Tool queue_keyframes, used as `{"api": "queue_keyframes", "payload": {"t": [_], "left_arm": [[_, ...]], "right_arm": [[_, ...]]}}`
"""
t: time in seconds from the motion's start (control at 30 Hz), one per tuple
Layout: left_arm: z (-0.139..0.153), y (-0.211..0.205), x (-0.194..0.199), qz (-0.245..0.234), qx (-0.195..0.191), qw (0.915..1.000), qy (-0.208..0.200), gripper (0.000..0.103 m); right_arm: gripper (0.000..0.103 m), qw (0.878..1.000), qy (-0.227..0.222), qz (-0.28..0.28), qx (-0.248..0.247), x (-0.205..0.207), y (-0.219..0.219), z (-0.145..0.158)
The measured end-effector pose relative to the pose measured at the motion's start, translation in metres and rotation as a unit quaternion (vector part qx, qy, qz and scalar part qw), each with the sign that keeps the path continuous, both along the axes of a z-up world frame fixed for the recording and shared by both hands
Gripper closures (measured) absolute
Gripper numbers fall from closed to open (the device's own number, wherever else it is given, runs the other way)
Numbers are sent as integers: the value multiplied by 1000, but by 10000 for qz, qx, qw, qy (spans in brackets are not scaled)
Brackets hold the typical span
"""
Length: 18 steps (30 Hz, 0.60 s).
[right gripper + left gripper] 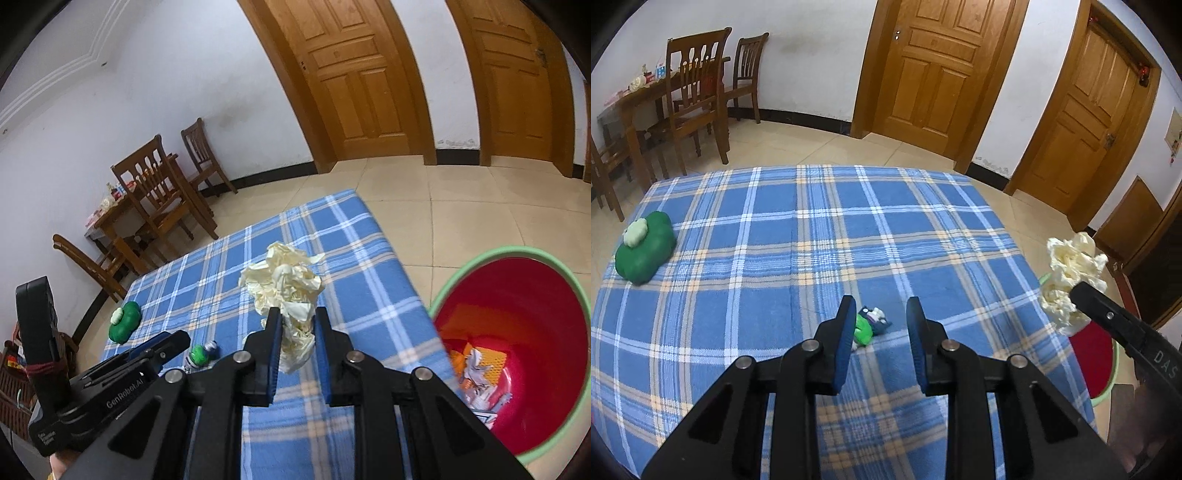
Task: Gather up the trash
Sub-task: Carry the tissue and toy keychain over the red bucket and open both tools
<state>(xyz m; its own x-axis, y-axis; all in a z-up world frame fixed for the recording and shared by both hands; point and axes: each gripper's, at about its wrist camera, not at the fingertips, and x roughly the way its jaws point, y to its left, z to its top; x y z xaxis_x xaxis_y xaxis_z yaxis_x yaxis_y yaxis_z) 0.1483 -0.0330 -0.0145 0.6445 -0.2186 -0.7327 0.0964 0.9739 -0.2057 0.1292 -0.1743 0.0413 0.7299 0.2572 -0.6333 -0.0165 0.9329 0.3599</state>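
**Crumpled paper held beside the bin**

The counter under the blue plaid woven cloth fills the space ahead of both sets of jaws. The round red plastic bin with a pale green rim stands on the floor off to the right of the right gripper, with paper scraps lying in its bottom. A green flower-shaped plastic box sits on the cloth far to the left. The right gripper's jaws are clamped on a wad of crumpled cream paper, held up above the cloth. The left gripper has its jaws spread apart, with a small green and white crumpled wrapper on the cloth just beyond and between them.
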Motion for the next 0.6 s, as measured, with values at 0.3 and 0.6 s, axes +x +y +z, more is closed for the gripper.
{"api": "queue_keyframes", "payload": {"t": [0.3,0.6], "left_arm": [[-9,4,-1,59,237,9995,207,67],[-31,7,7,61,305,9981,528,61]], "right_arm": [[84,9992,-24,-384,89,-31,-27,3],[84,9970,66,-761,115,-52,-54,-3]]}}
